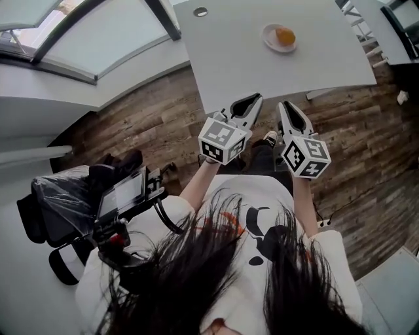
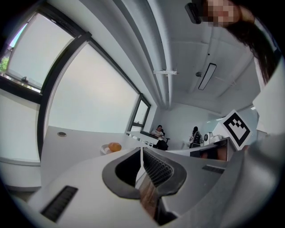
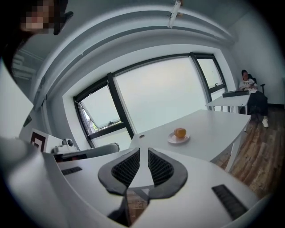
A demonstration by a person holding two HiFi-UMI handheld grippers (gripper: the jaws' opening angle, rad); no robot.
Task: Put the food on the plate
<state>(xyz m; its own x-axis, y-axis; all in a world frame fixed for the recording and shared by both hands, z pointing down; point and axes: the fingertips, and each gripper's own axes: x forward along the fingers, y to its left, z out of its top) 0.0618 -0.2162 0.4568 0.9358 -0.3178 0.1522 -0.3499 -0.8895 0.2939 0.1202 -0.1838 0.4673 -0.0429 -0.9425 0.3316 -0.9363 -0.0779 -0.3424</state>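
Note:
A small white plate (image 1: 268, 40) sits far back on the white table (image 1: 249, 72), with an orange, round piece of food (image 1: 285, 36) lying on it. Both grippers hang over the wooden floor, short of the table's near edge and apart from the plate. My left gripper (image 1: 252, 98) is shut and holds nothing. My right gripper (image 1: 286, 105) is beside it, also shut and empty. The left gripper view shows its jaws (image 2: 141, 149) met, with the plate (image 2: 105, 150) and food (image 2: 115, 146) beyond. Past the right gripper (image 3: 143, 149), the food (image 3: 180, 132) rests on the plate (image 3: 178, 140).
A black stand with a screen and cables (image 1: 111, 203) stands on the floor at my left. The table has a round cable hole (image 1: 201, 12) near its far edge. Large windows (image 3: 160, 93) run behind the table. People sit at far desks (image 2: 159, 132).

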